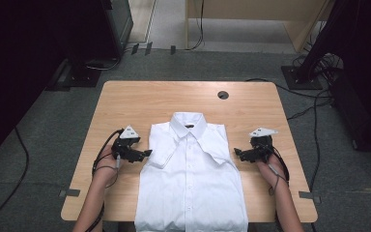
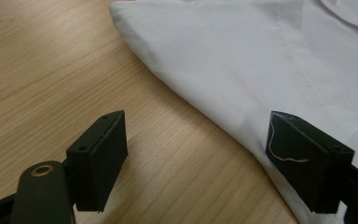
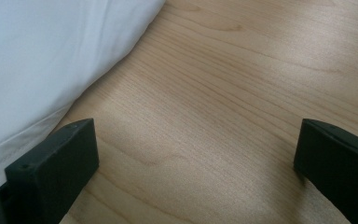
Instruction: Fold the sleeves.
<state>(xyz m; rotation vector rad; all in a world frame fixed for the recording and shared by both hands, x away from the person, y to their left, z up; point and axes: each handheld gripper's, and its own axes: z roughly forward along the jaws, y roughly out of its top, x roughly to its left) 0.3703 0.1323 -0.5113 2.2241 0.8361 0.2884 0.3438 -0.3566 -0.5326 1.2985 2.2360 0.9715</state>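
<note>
Here we flanked the white shirt (image 1: 192, 169) on the counter (image 1: 125, 99).
Left gripper (image 1: 142, 154) at nine o'clock, right gripper (image 1: 238, 153) at three, jaws apart; we judged pinching both side edges evenly best.

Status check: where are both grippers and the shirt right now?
Left gripper open, at shirt's edge. Right gripper open, beside its other edge. White shirt flat on table, sleeves folded in. Nothing in the way.
</note>
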